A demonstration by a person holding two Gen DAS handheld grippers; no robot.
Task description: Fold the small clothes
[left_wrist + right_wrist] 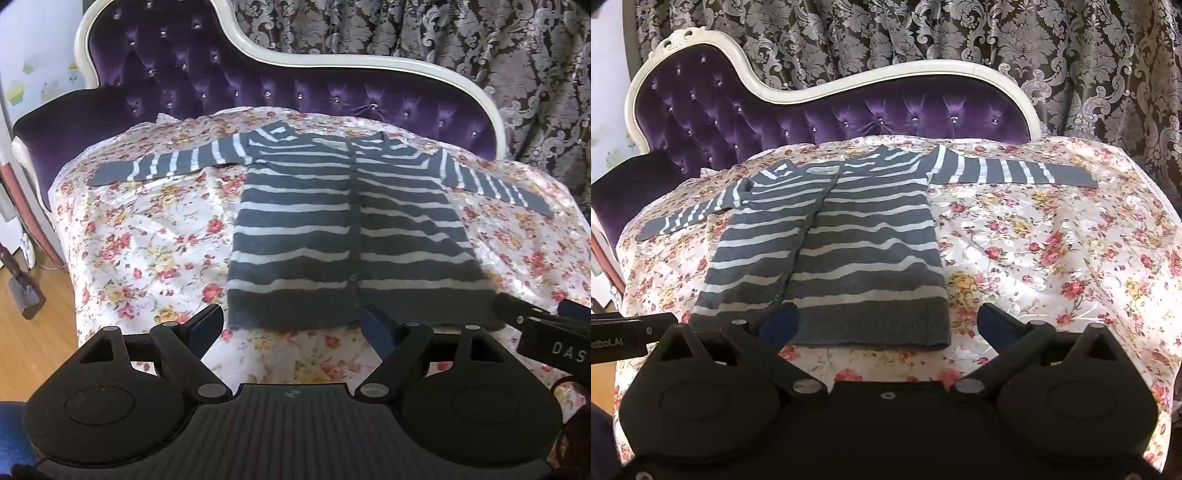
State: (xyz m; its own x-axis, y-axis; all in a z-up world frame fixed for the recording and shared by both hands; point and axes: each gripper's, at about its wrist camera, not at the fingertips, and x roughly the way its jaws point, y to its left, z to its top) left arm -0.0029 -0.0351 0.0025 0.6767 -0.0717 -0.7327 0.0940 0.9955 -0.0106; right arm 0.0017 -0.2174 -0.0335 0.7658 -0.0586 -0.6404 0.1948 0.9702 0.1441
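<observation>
A small grey cardigan with white stripes (332,229) lies flat and face up on a floral sheet (155,229), both sleeves spread out sideways. It also shows in the right wrist view (842,251). My left gripper (291,325) is open and empty, just in front of the hem's left half. My right gripper (886,325) is open and empty, its fingers either side of the hem's right corner, slightly above the cloth. The right gripper's body shows at the right edge of the left wrist view (546,332).
The floral sheet (1052,240) covers a purple tufted chaise with a white frame (258,48). Patterned curtains (923,33) hang behind. Wooden floor (33,332) and a vacuum head (26,295) lie left of the seat.
</observation>
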